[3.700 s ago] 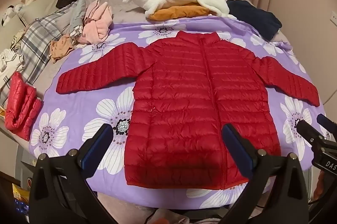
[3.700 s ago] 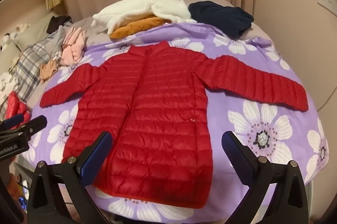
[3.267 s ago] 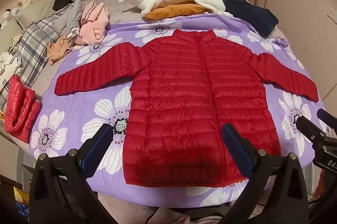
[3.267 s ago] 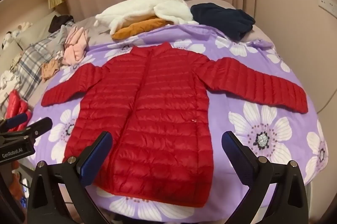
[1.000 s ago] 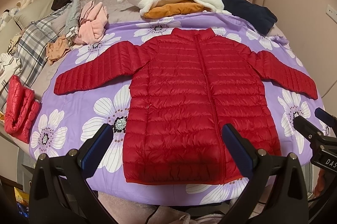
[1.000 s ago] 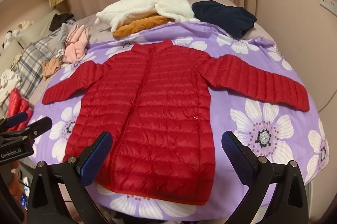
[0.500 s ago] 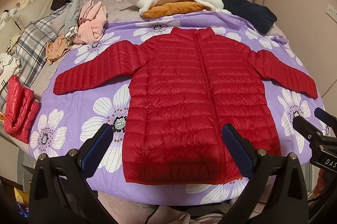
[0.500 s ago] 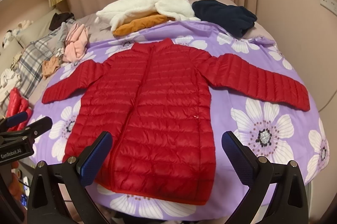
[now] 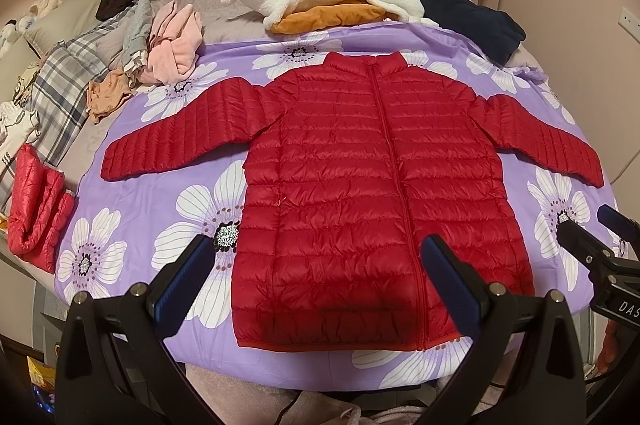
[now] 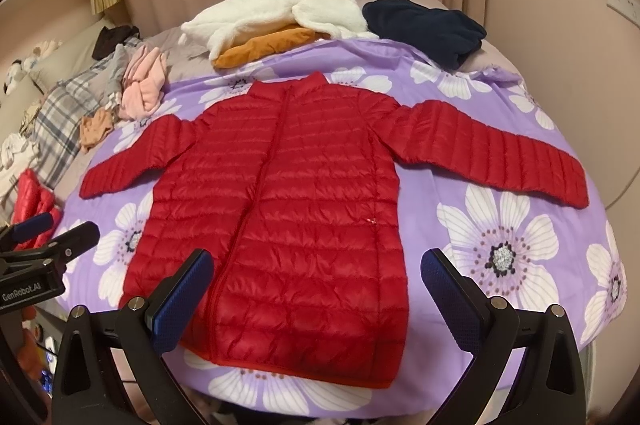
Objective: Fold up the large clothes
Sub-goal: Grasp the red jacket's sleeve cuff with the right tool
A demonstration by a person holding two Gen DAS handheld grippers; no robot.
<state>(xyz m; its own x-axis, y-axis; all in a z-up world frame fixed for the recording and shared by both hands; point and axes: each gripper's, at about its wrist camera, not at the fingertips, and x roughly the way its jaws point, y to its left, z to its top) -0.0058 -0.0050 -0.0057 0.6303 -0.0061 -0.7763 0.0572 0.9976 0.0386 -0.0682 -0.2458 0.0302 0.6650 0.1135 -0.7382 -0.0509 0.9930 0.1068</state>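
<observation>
A red quilted puffer jacket [image 9: 372,185] lies flat, zipped, front up on a purple flowered sheet [image 9: 168,217], both sleeves spread out; it also shows in the right wrist view [image 10: 288,209]. My left gripper [image 9: 316,265] is open and empty, held above the jacket's hem. My right gripper [image 10: 316,273] is open and empty, also above the hem. The right gripper's fingers [image 9: 584,249] show at the right edge of the left wrist view; the left gripper's fingers [image 10: 68,237] show at the left edge of the right wrist view.
A white fleece and orange garment pile [image 9: 320,1] and a navy garment [image 9: 476,21] lie at the far side. Pink clothes [image 9: 172,49], a plaid blanket [image 9: 60,93] and a folded red puffer [image 9: 36,201] lie at the left. The bed's near edge is just below the hem.
Both grippers have drifted only slightly; the view has shifted a little. The jacket lies as before and both grippers have stayed open.
</observation>
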